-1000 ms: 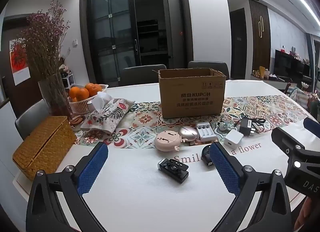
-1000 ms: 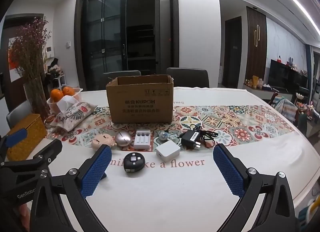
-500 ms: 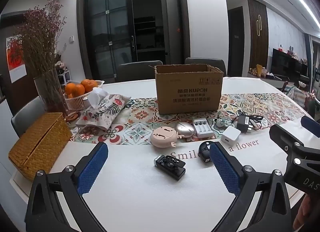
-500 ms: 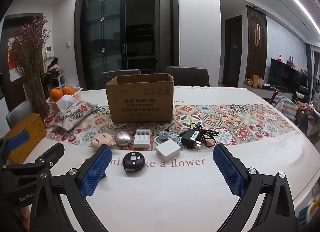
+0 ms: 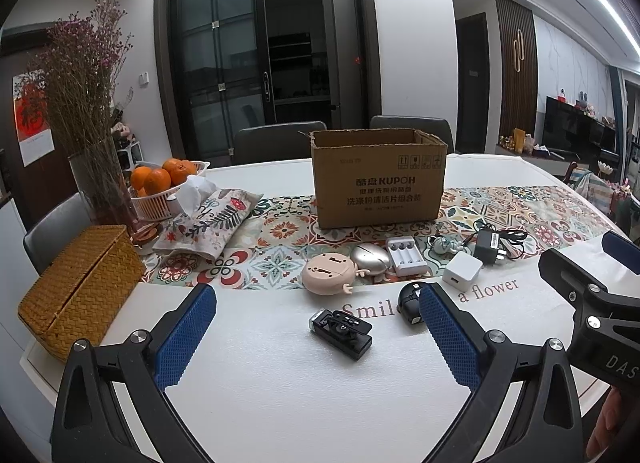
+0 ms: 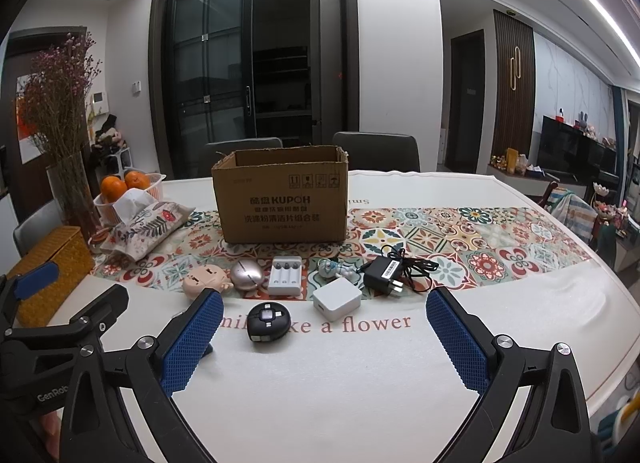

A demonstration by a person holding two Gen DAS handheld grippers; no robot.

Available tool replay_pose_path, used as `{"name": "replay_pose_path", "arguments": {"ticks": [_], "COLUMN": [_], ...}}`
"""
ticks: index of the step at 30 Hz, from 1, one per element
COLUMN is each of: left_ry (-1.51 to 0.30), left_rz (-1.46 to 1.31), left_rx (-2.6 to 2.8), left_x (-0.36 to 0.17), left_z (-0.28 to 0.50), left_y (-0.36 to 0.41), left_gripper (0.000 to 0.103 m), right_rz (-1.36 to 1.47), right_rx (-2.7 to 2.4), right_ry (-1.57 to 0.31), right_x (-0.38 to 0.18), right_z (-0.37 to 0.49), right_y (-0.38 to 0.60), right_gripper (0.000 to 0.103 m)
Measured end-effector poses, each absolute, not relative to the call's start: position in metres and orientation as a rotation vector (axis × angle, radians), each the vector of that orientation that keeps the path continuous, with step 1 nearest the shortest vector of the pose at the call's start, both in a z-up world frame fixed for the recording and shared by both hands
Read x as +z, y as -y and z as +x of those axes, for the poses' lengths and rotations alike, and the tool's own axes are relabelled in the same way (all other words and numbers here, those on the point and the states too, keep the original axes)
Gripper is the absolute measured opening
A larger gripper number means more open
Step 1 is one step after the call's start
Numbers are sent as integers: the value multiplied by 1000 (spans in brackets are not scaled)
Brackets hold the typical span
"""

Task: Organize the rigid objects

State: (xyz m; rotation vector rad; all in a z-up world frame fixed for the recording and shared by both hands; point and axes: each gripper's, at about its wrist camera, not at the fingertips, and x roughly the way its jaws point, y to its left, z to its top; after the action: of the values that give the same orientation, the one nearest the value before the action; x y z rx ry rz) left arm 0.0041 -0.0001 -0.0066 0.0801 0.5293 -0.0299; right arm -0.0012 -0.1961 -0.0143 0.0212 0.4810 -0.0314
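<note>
An open cardboard box (image 5: 380, 179) (image 6: 282, 199) stands on the patterned runner. In front of it lie a pink round gadget (image 5: 329, 274) (image 6: 205, 281), a silver egg-shaped item (image 5: 370, 259) (image 6: 247, 275), a white battery charger (image 5: 407, 256) (image 6: 285, 275), a white cube charger (image 5: 462, 276) (image 6: 337, 298), a black adapter with cable (image 5: 490, 241) (image 6: 386, 270), a black round item (image 6: 267, 321) (image 5: 409, 302) and a black clip device (image 5: 341, 328). My left gripper (image 5: 316, 337) is open above the clip device. My right gripper (image 6: 324, 339) is open, near the round item.
A wicker box (image 5: 78, 291), a floral tissue pouch (image 5: 208, 223), a basket of oranges (image 5: 162, 187) and a vase of dried flowers (image 5: 92, 135) stand at the left. A small figurine (image 6: 334, 268) lies on the runner. Chairs stand behind the white table (image 6: 360, 383).
The left wrist view has levelled and shifted slightly, so the objects sit a little lower and more central. The right gripper has barely moved. Both stay open.
</note>
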Motion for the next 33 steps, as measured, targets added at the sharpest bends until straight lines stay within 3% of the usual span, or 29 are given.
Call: {"name": "replay_pose_path", "arguments": {"ticks": [33], "left_ry": [-542], "left_rz": [84], "left_rx": [-27], "left_x": [-5], "left_z": [5], "left_y": [1], "left_gripper": [103], "right_rz": [18], "right_rx": [-33], "right_ry": [-492], "right_x": [-17], "right_z": [1], "right_y": [194], "right_gripper": [103]}}
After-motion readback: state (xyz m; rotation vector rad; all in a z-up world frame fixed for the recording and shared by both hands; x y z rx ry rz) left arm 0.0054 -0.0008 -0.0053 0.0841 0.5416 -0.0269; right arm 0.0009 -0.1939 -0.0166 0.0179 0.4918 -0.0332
